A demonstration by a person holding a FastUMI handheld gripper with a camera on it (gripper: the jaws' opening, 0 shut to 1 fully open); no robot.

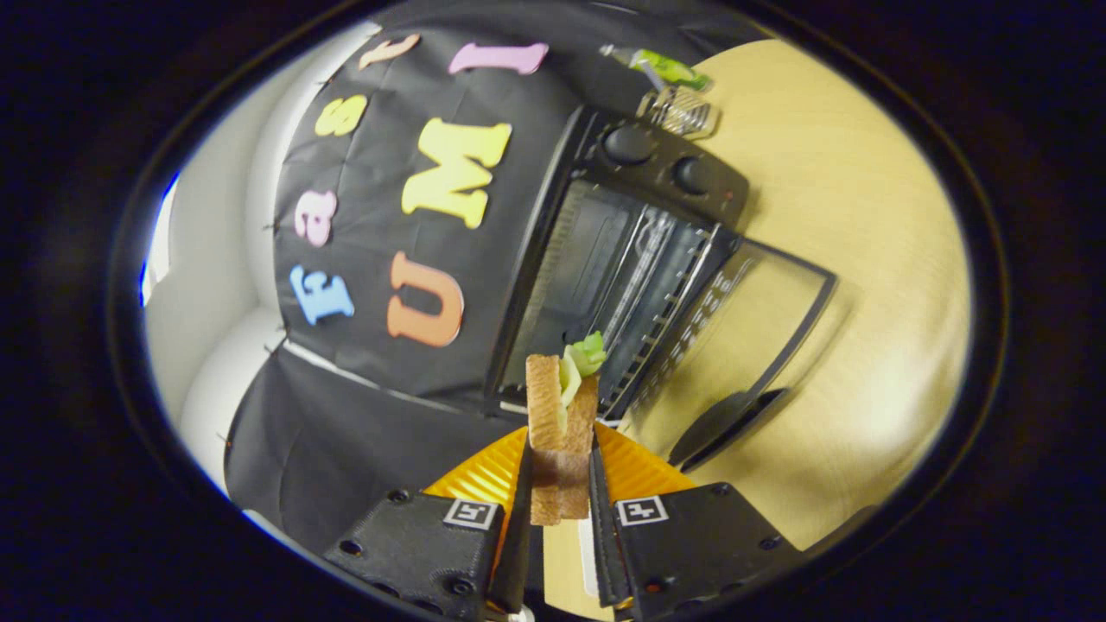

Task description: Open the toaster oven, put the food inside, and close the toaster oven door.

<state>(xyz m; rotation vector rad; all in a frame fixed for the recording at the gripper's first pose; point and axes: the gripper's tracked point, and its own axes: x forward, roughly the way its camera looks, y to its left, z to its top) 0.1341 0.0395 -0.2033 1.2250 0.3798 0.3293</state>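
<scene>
While the toaster oven (622,259) stands with its door (743,345) already dropped fully open onto the light wooden table (864,216), the gripper (560,484) carries the food, a sandwich (562,423) of two bread slices with green lettuce showing at its far end. The fingers are closed to a narrow gap and both press on the sandwich from the sides, so the hold looks firm. The sandwich points away from the gripper, with its long axis running along the fingers, and its far end reaches toward the lower front corner of the oven opening. The whole view is rolled, so the oven seems tilted; the cavity with its wire rack (661,294) lies just ahead of the sandwich and a little to one side, and the open door stretches out beside it. Under the fingers there is an orange ribbed plate (639,471). I judge that the opening step is done and the placing step is now in hand. For the next move the sandwich must travel forward along its own axis, over the door and onto the rack, and the roll of the gripper probably needs correcting so that the bread lies flat.
</scene>
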